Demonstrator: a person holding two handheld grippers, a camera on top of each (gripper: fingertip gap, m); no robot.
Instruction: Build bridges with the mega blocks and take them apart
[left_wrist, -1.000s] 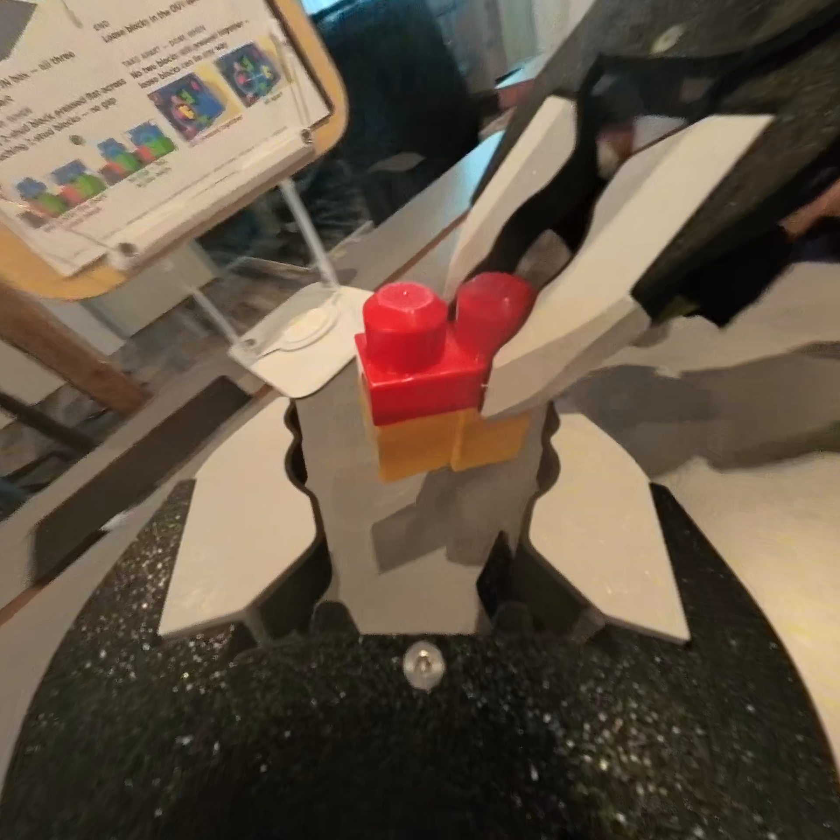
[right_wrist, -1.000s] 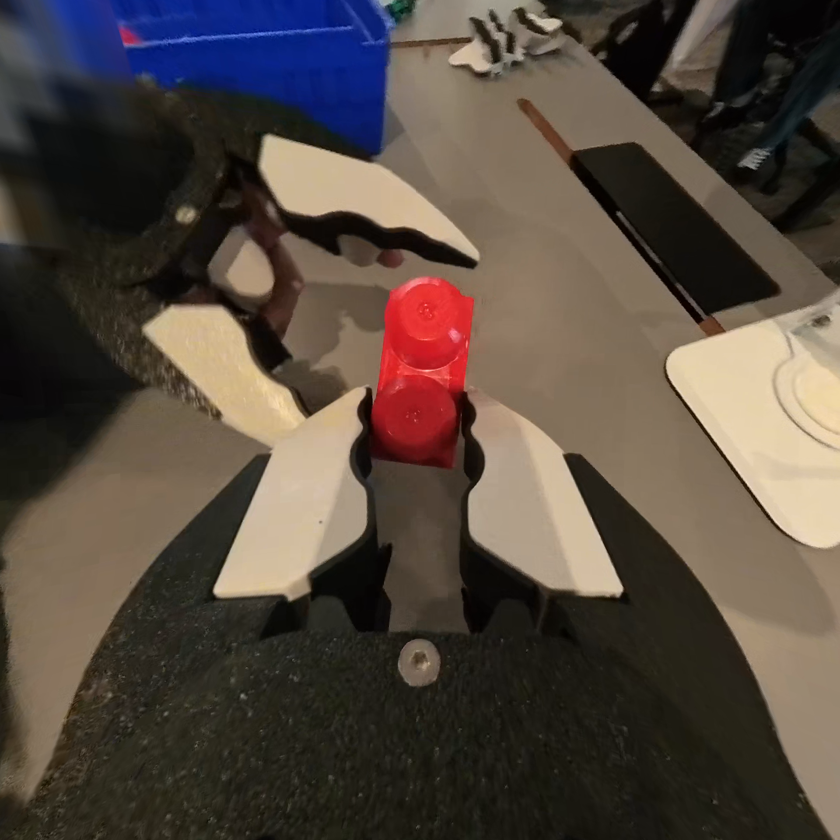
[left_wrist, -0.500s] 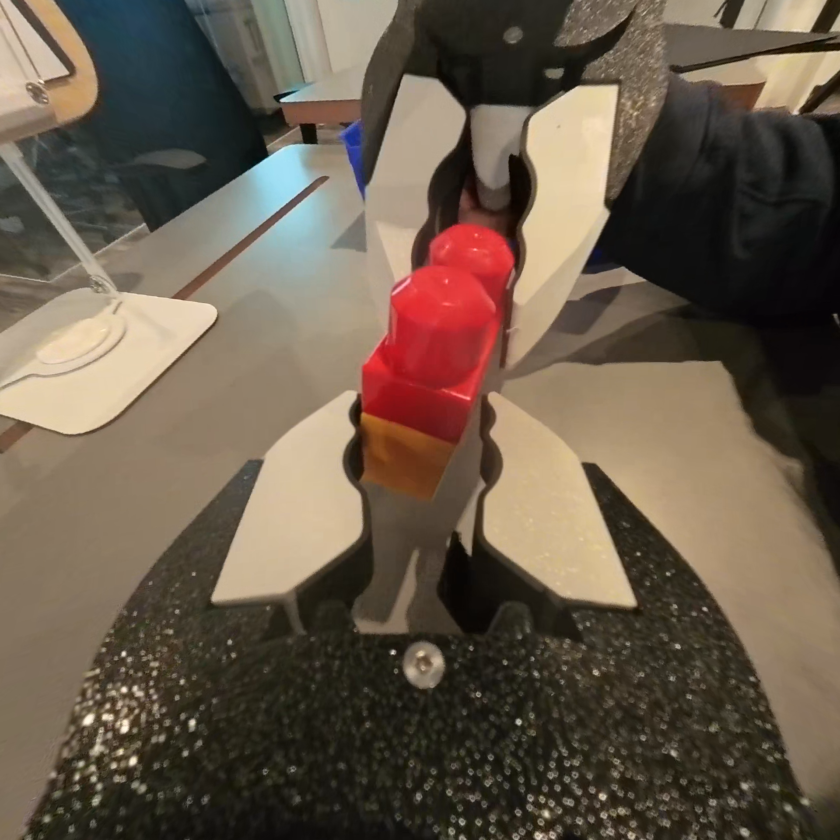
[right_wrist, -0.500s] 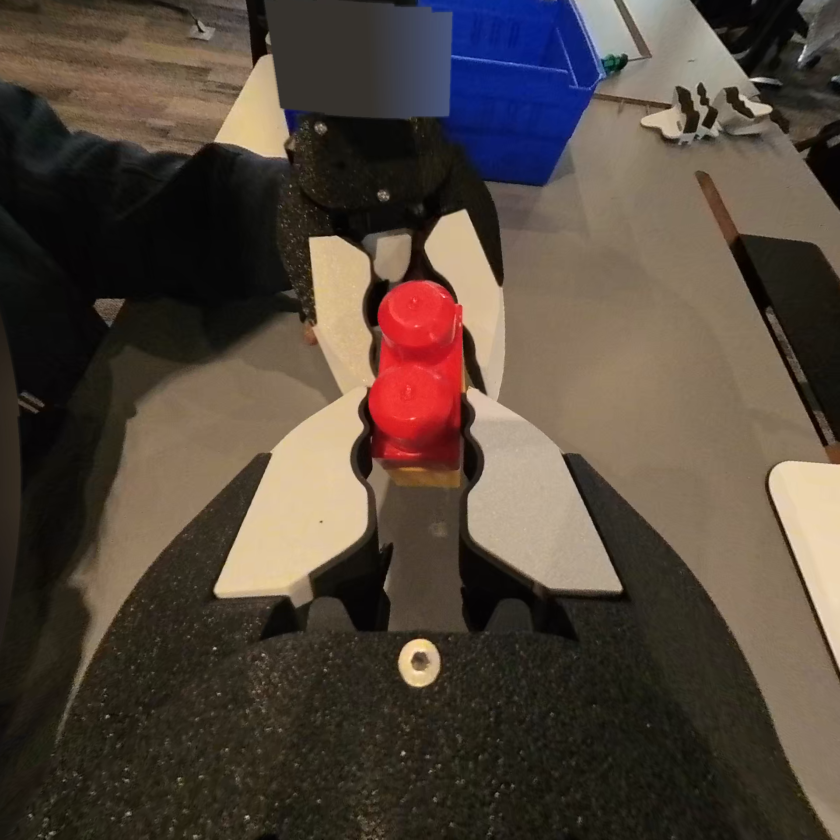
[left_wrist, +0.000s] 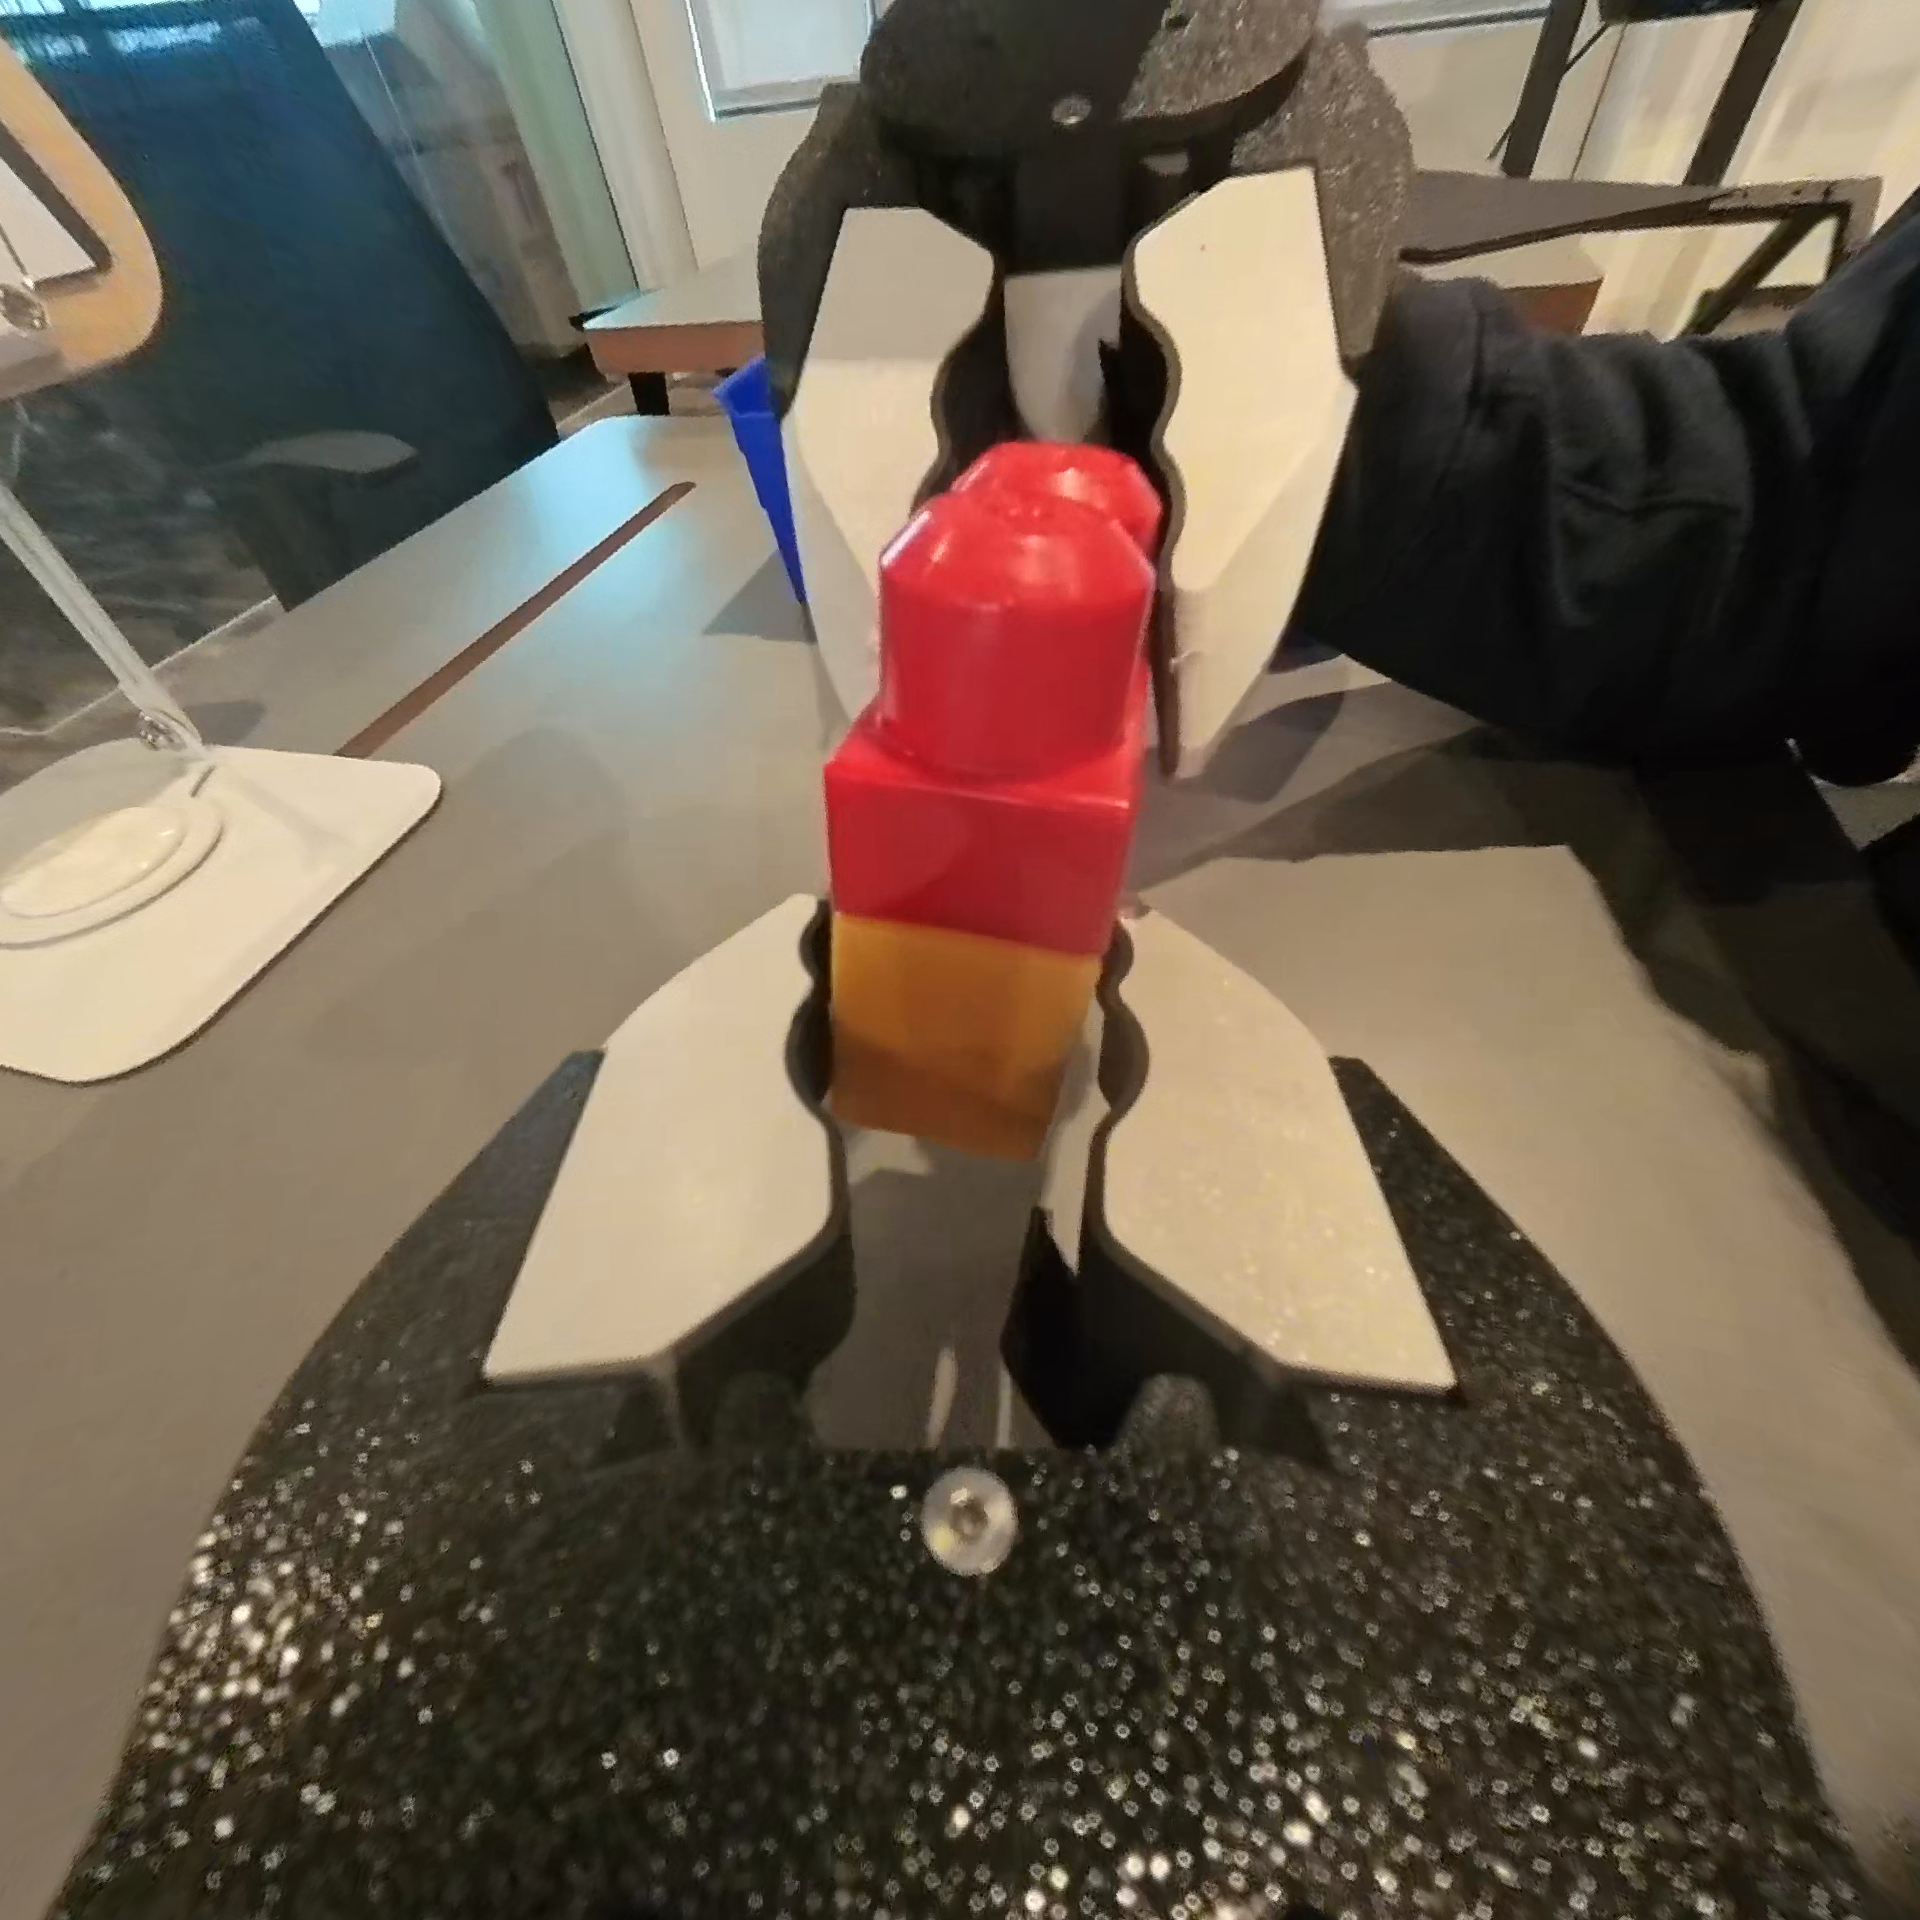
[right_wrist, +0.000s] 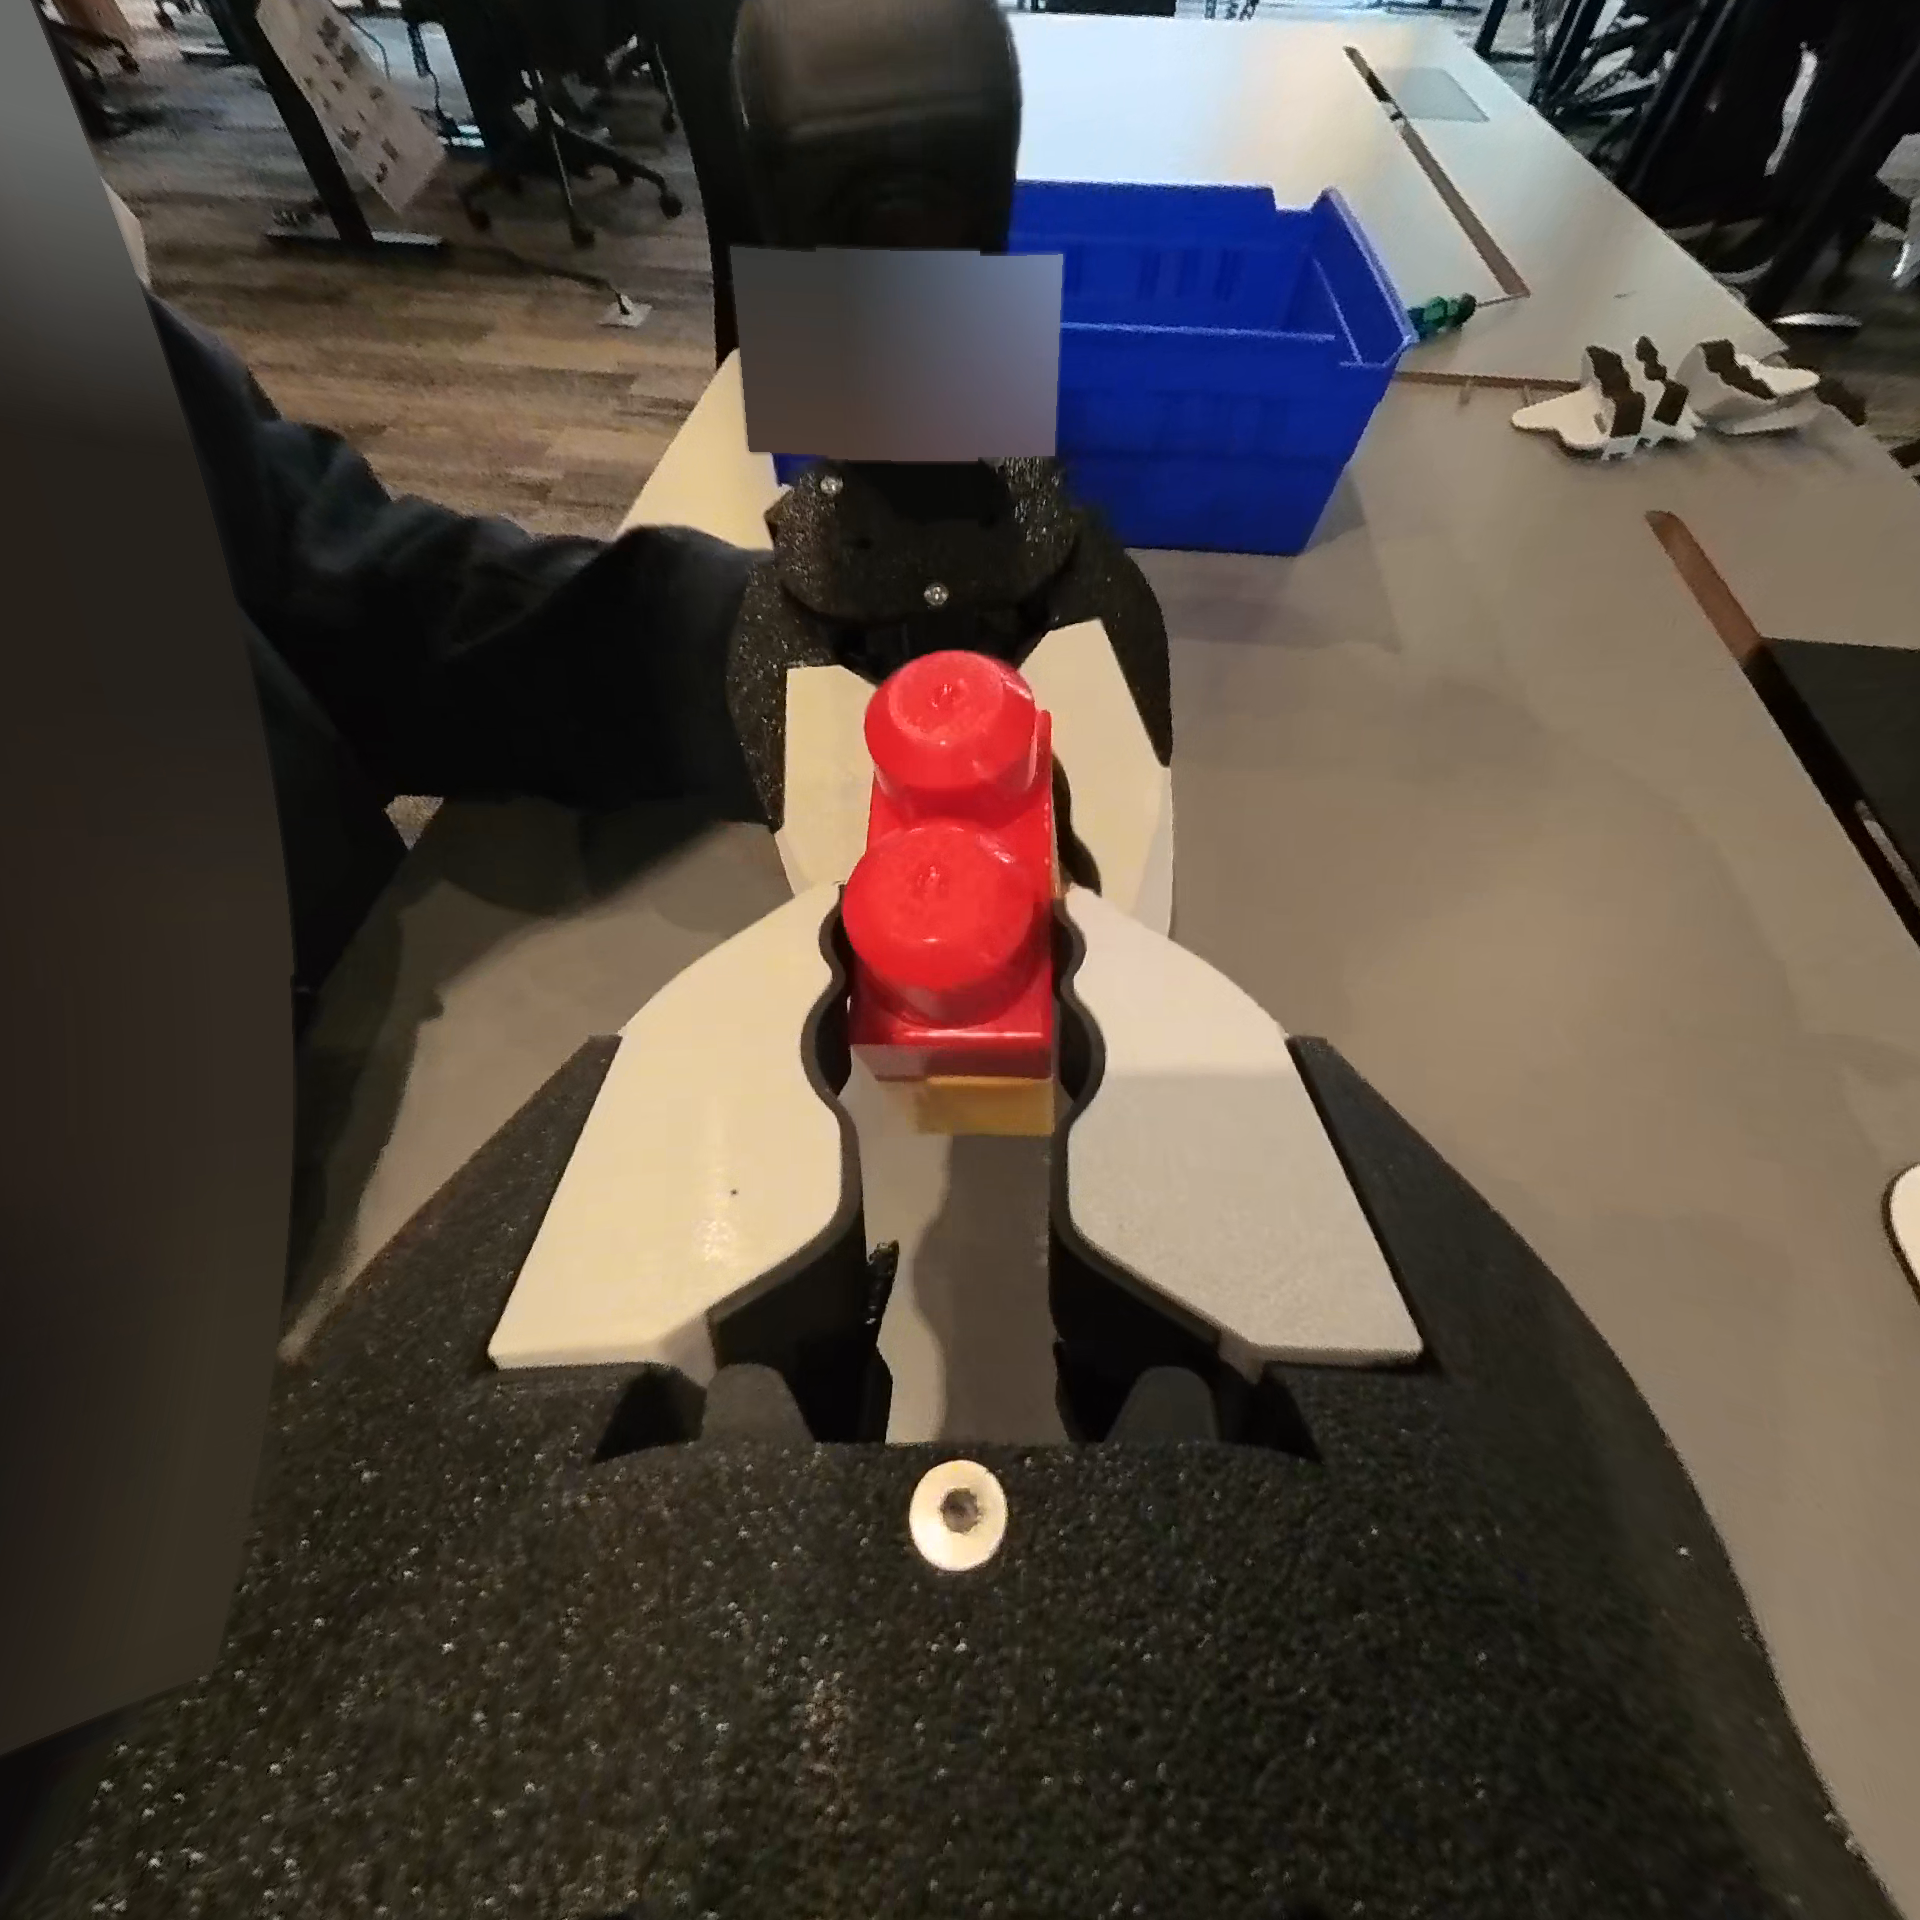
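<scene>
Facing each other over the grey counter (right_wrist: 1507, 831), the two grippers share one small stack: a red block (left_wrist: 977, 831) with two studs pressed on top of a yellow block (left_wrist: 951, 1039). The left gripper (left_wrist: 956, 1023) is clamped on the yellow block, its fingers pinching the lower piece from both sides. The right gripper (right_wrist: 951, 987) is clamped on the red block, gripping its body just under the near stud. This split looks deliberate: with each gripper owning one layer, the pair can be pulled apart without either piece slipping free, so the step in hand is probably the taking apart of a joined pair. The stack appears to be held just above the counter, between the two tools, though I cannot tell whether the yellow block's underside touches the surface. Holding opposite ends also leaves the seam between the colours exposed. Well behind, a blue bin (right_wrist: 1226, 416) stands near the counter's far edge, likely for loose blocks.
</scene>
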